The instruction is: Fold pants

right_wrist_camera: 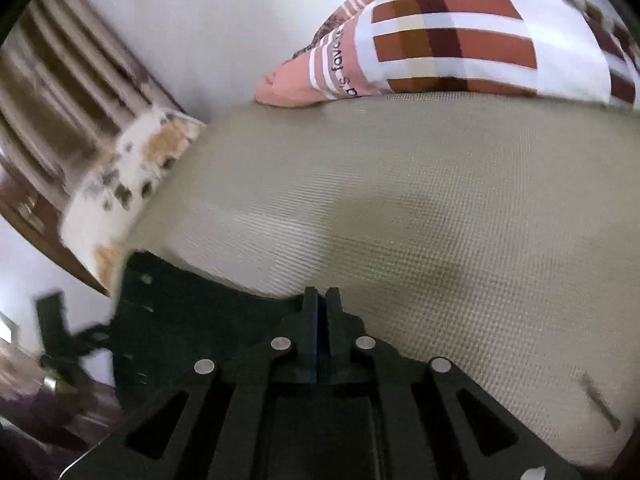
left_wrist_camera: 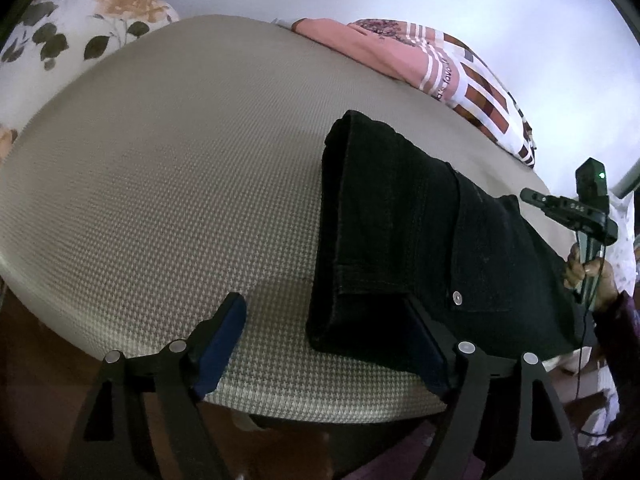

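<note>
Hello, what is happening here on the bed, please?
A person is folding black pants on a beige bedcover, holding one claw in each hand. The left claw is open, its right finger at the folded pants' near edge. The right claw is shut, and nothing shows between its fingers.

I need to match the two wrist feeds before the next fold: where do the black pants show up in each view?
Left wrist: the black pants lie folded right of centre on the beige mattress, reaching the open left gripper.
Right wrist: they are the dark blurred mass at lower left, left of the shut right gripper.
Shared landmark: the pink and checked bedding at the far edge.
</note>
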